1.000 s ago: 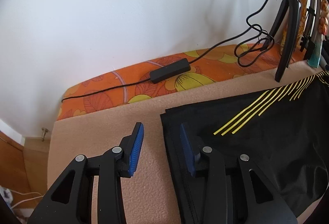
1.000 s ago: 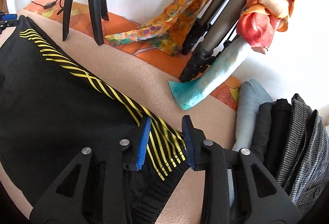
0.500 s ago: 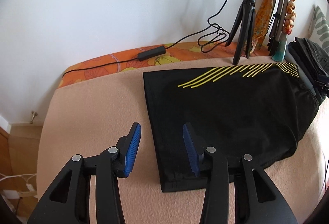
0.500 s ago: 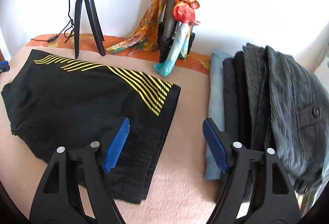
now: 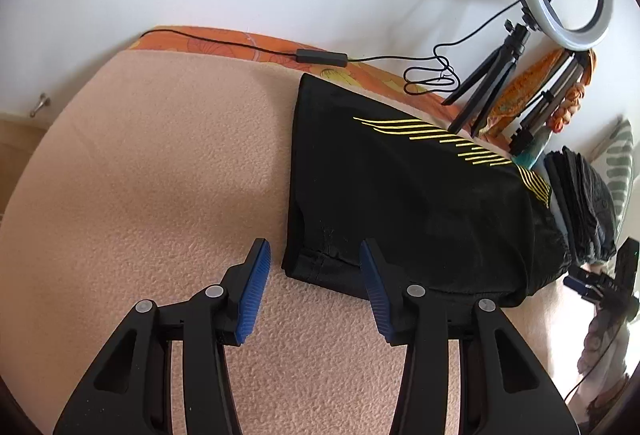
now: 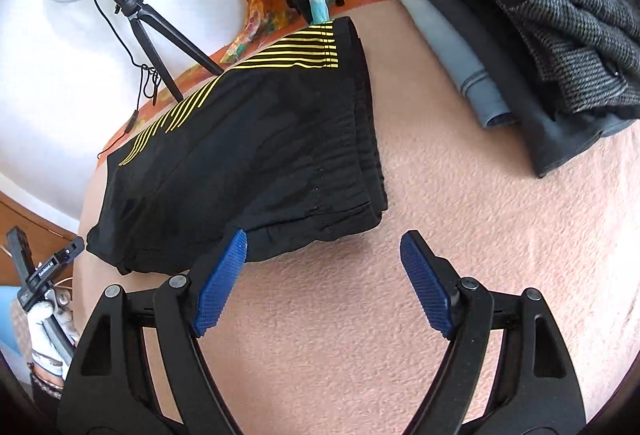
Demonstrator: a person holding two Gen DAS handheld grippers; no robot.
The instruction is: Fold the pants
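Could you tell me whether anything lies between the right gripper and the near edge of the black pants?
Nothing visible does: only bare pink blanket separates the open right gripper from the black pants.

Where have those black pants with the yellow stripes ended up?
The black pants lie folded on the pink blanket, in front of the ring light tripod and left of the stack of folded clothes in the right wrist view.

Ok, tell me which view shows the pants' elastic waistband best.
Right wrist view: the gathered waistband of the black pants runs fully exposed. Left wrist view shows it only as a foreshortened bunch at the far edge.
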